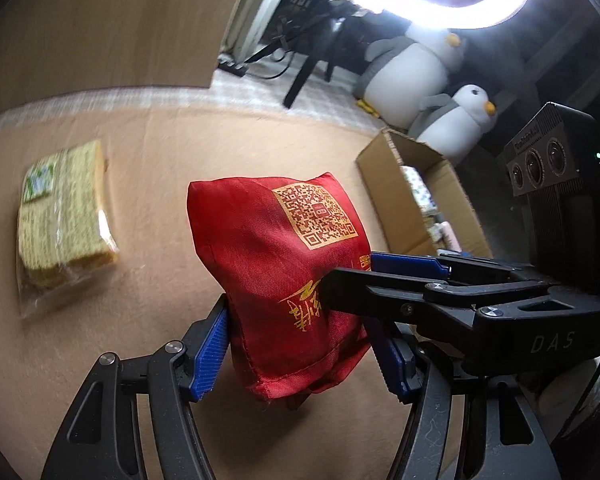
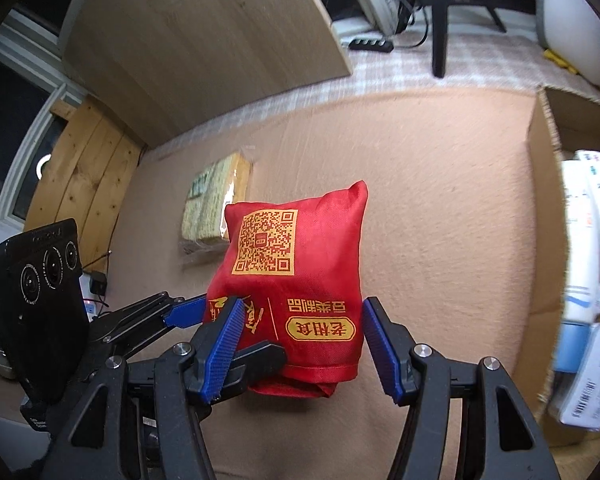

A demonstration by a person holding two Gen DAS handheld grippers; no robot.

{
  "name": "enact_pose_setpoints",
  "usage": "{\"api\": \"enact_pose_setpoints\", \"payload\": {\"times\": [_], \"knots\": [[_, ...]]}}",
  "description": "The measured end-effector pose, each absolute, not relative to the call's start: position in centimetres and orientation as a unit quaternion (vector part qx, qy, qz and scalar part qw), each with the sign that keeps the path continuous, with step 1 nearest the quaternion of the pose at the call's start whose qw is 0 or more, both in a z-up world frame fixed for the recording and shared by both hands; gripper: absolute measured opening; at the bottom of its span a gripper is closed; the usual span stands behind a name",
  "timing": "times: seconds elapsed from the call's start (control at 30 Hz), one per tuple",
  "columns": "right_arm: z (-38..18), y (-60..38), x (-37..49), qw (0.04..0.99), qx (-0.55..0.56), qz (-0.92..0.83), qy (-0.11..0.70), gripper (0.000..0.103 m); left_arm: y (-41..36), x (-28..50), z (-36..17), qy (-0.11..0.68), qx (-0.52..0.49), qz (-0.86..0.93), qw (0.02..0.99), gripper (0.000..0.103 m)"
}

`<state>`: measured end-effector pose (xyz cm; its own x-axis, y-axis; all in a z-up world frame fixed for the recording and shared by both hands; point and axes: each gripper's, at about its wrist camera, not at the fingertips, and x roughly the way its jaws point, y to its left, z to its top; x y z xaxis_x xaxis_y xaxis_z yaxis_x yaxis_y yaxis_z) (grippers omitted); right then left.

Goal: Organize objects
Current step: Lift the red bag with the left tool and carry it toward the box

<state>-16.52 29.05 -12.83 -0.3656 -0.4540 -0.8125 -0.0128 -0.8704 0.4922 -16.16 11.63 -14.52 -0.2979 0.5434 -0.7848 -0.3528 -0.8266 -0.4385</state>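
A red fabric pouch [image 1: 276, 264] with a gold QR code is held above the tan carpet. My left gripper [image 1: 304, 348] is shut on its lower part, blue pads pressing both sides. The right gripper reaches in from the right in this view, its blue pads [image 1: 404, 264] at the pouch's edge. In the right wrist view the pouch [image 2: 300, 276] sits between my right gripper's [image 2: 300, 344] jaws; the left pad touches it, the right pad stands slightly off. The left gripper's pads [image 2: 184, 314] clamp its left edge.
A clear pack of yellow-green sponges [image 1: 60, 220] lies on the carpet to the left, also in the right wrist view [image 2: 216, 204]. An open cardboard box [image 1: 420, 200] with packaged goods stands to the right [image 2: 552, 240]. Plush penguins [image 1: 416, 60] and a wooden panel [image 2: 204, 40] stand behind.
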Motion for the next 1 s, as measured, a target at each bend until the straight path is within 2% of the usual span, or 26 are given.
{"api": "enact_pose_setpoints", "payload": {"times": [0.57, 1.0], "knots": [[-7.7, 37.8, -11.8, 0.052, 0.488, -0.843, -0.221, 0.057, 22.8, -15.7, -9.5, -0.045, -0.480, 0.802, 0.354, 0.068], [-7.2, 46.7, -9.9, -0.019, 0.468, -0.853, -0.228, 0.057, 33.4, -17.2, -9.5, -0.019, -0.477, 0.784, 0.396, 0.068]]}}
